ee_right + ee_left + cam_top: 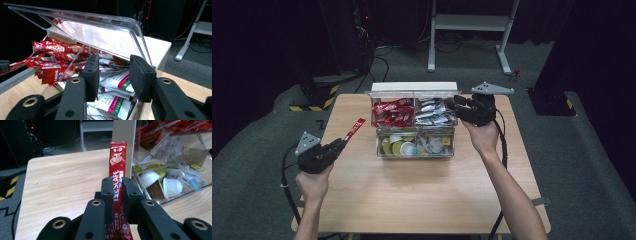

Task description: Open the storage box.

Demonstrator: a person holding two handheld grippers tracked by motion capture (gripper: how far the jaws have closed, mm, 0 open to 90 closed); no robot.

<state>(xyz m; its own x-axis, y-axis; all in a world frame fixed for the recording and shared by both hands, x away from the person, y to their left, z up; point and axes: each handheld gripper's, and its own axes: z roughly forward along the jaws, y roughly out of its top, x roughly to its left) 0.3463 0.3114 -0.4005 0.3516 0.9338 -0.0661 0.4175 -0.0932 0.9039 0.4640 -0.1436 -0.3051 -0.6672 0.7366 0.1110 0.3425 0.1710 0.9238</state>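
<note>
Wooden table (422, 200) w/ a clear plastic organizer box (415, 126) near its 12 o'clock edge, lid (414, 87) raised at the back.

Left gripper (343, 142), at approx 9 o'clock of the box and well apart from it, is clamped on a red Nescafé stick sachet (354, 129). In the left gripper view the sachet (117, 165) stands upright betw. the jaws, pinched about mid-length: long, narrow, glossy red, white "NESCAFÉ" lettering running along it, "1+2" and a small coffee-cup pic near the top end, fine white print at the bottom end. In the high view the sachet's free end points to approx 1 o'clock, toward the box's back-left compartment; it's off the table surface, not touching the box.

Box contents: back-left compartment has a heap of matching red sachets (393, 113); back-right has white/silver sachets (432, 112) w/ pink and green print; front compartments hold small cups/pods, yellow-green and white (401, 146), plus greyish packets (434, 144).

Right gripper (451, 102) sits at the box's 3 o'clock side, by the back-right compartment. In the right gripper view its jaws stand wide apart, nothing betw. them; beyond them are the white sachets (117, 92), and the red ones (52, 62) at approx 10 o'clock, under the tilted lid (100, 32).
</note>
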